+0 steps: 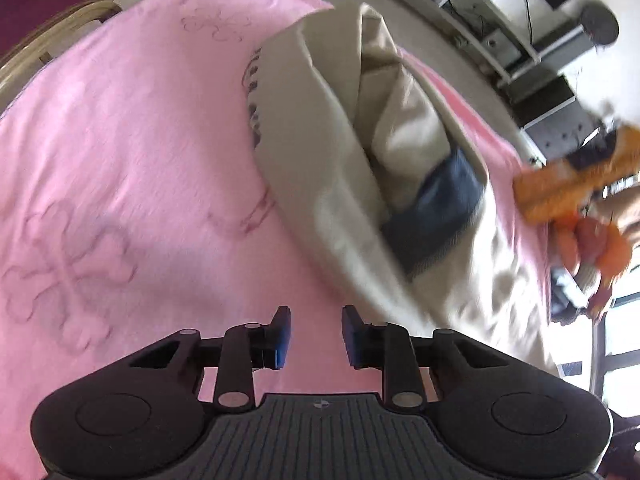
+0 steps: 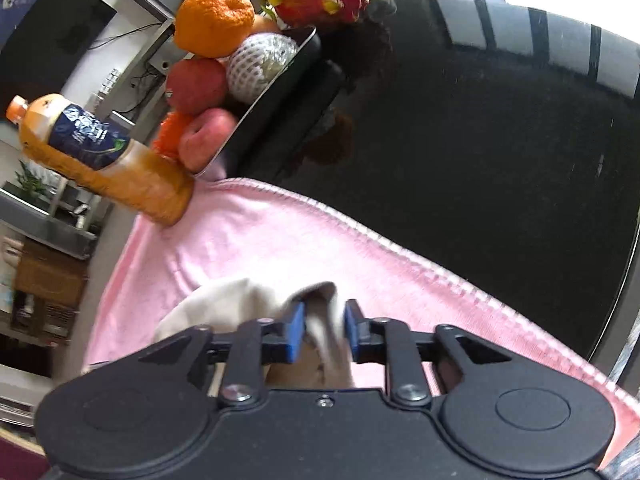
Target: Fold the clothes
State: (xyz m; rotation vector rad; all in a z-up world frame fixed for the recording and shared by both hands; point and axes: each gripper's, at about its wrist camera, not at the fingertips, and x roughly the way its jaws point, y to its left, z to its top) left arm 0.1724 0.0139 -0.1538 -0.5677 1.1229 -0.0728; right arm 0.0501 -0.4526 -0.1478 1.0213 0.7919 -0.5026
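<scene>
- The garment (image 1: pixel 360 152), a cream piece with a dark blue part showing in its folds, lies bunched on the pink blanket (image 1: pixel 120 140) that covers the worktop; in the left view it sits ahead and to the right of the left tongs (image 1: pixel 316 338).
- Left tongs: narrow gap, nothing between the pads, only blanket beneath.
- Right tongs (image 2: pixel 322 330): narrow gap, with a fold of cream cloth (image 2: pixel 248 300) lying between the blue pads. The cloth is blurred, and I cannot tell whether the pads press on it or merely stand around it.
- To do the step well, I judge the right tongs should close firmly on a single edge, not a bunched wad, before any lift.
- The left tongs should take a matching edge or corner, so the piece can be spread flat before folding.
- Keep pulls low and away from the bottle (image 2: pixel 100 160) and the fruit tray (image 2: pixel 272 92) at the blanket's far corner; a snagged blanket could topple them.
- Hard to make out: what kind of garment it is, where its hems and sleeves run, and the printed marking at its left side.
- The right-hand rim of the left view is smeared; the orange shapes there are unclear.
</scene>
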